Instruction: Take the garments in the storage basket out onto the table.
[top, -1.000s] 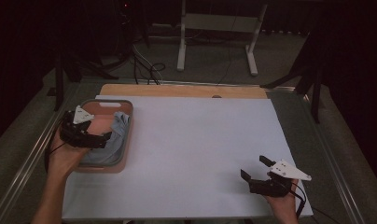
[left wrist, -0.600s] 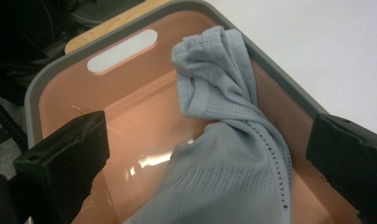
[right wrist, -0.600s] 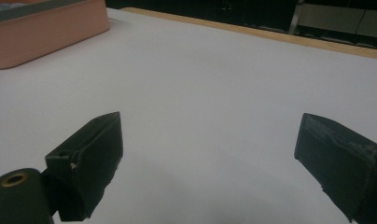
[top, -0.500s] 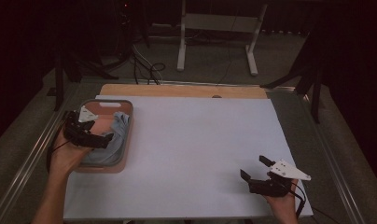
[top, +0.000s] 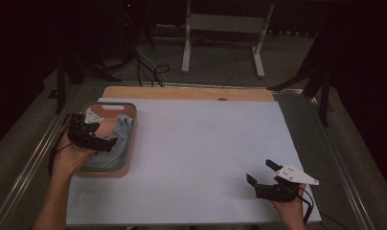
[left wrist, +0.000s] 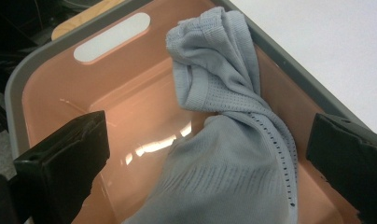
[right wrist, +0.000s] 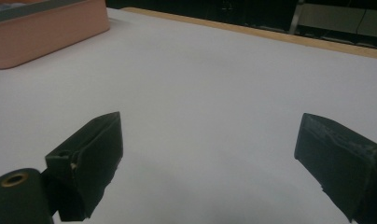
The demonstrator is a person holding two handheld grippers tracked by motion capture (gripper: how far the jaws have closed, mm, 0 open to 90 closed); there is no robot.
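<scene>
Grey knit cloth (left wrist: 224, 140), soft and light, heaped in the pink bin (left wrist: 51, 88) at the table's left edge; left gripper (left wrist: 200, 158), jaws apart, best pinches a raised fold.

- Across the middle of your high view lies the table (top: 196, 158), covered in white.
- At its far edge you see a bare wooden strip (top: 182, 93).
- Beyond, top centre, a white metal stand (top: 223, 24) sits on the floor (top: 287, 62).
- Upper left, dark cables (top: 151, 72) trail.
</scene>
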